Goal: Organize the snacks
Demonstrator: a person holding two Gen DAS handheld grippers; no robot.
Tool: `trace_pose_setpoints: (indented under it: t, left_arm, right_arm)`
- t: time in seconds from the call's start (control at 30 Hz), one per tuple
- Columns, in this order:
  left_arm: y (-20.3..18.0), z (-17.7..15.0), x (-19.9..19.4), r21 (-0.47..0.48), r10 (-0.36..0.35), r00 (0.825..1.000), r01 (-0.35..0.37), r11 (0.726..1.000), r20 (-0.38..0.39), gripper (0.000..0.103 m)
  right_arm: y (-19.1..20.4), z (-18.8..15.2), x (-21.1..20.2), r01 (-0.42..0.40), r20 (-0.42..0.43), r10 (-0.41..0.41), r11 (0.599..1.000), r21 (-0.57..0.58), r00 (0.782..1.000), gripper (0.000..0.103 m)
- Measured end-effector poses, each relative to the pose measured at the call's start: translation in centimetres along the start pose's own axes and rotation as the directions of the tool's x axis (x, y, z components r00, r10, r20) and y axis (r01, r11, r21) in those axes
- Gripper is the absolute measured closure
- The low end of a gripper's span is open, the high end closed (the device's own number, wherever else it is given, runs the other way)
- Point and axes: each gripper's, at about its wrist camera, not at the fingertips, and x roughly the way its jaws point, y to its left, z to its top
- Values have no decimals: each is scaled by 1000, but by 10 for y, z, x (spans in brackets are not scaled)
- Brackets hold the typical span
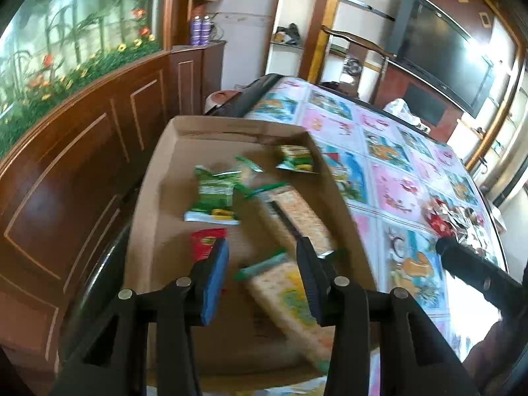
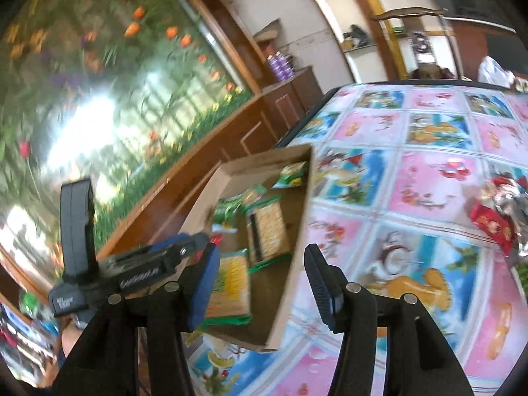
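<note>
While both claws hover apart with nothing between their pads, the shallow brown cardboard tray fills the centre of the left wrist view. Inside it: two long cracker packs with green ends, a green and white snack pouch, a small green packet up in the far right corner, and a red packet behind the left gripper. Right gripper hangs open over the tray's near corner. On the cartoon-print tablecloth, at right, sits a pile of red and silver wrapped snacks.
</note>
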Motion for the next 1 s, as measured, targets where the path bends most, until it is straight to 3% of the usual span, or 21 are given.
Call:
trace_pose_setpoints:
  t: [0.13, 0.2, 0.37, 0.5, 0.7, 0.83, 0.93, 1.0]
  left_arm:
    - [-25, 1, -3, 45, -17, 1000, 17, 999, 2, 61]
    - [-39, 1, -4, 70, -26, 1000, 25, 997, 1, 61]
    - [-76, -4, -4, 141, -64, 998, 64, 988, -7, 59]
    - [-112, -14, 1, 204, -107, 994, 112, 973, -36, 58]
    - [-156, -30, 9, 283, -154, 985, 172, 944, -83, 58]
    - [-176, -40, 13, 321, -167, 980, 195, 927, -111, 57]
    - [-184, -44, 14, 335, -171, 978, 203, 920, -123, 57]
    - [-186, -46, 14, 338, -169, 978, 202, 919, -125, 56]
  right_arm:
    - [-35, 2, -22, -57, 13, 56, 995, 86, 998, 46]
    - [-48, 3, -32, -48, 1, 48, 996, 78, 999, 46]
    - [-105, 1, -87, 93, 35, -98, 987, 129, 995, 46]
    - [-164, -7, -136, 288, 57, -310, 927, 239, 949, 46]
    - [-223, -29, -171, 391, 9, -431, 827, 404, 902, 46]
    - [-237, -32, -160, 380, -61, -395, 814, 440, 917, 46]
    - [-227, -34, -149, 316, -78, -311, 861, 400, 947, 45]
    - [-218, -34, -138, 227, -93, -207, 902, 368, 974, 45]
